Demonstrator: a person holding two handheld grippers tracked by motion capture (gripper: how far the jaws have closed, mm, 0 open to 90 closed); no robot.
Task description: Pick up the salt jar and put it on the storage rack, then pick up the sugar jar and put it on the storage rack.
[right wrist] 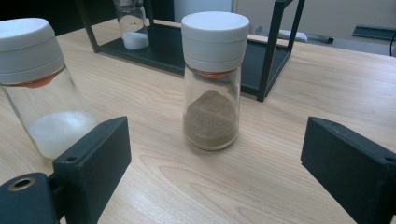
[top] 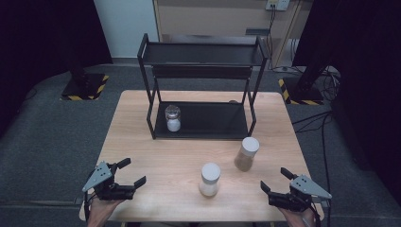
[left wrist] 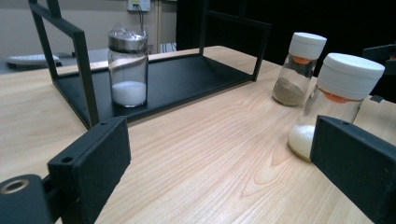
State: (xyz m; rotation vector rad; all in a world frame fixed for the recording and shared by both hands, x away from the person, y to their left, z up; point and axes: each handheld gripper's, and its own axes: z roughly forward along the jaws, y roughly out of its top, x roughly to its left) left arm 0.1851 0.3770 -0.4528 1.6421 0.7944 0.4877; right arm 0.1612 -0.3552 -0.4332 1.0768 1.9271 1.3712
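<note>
A light wooden table (top: 156, 156) has a black metal rack with two shelves (top: 201, 52) standing at its far side. On the rack's low shelf, at the left end, stands a small clear glass jar with a shiny silver lid (top: 173, 118). It has white powder at the bottom.

Two more jars stand on the bare wood in front of the rack. One is a clear glass jar with a white cap and brown powder inside (top: 246, 153). It stands just in front of the rack's right front leg. The other is a clear glass jar with a white cap and white powder inside (top: 209, 179). It stands nearer the person and a bit to the left of the brown one. The two jars are near each other but they are not touching. Both stand straight up.

The left gripper (top: 126, 172) is held at the near left corner of the table. Its two black jaws are spread wide and there is nothing between them. In the left gripper view the white powder jar shows just past one jaw.

The right gripper (top: 275, 179) is held at the near right corner of the table. Its jaws are spread wide too and grip nothing. In the right gripper view the brown powder jar stands out in front, between the two jaws but farther off, not touching them.
</note>
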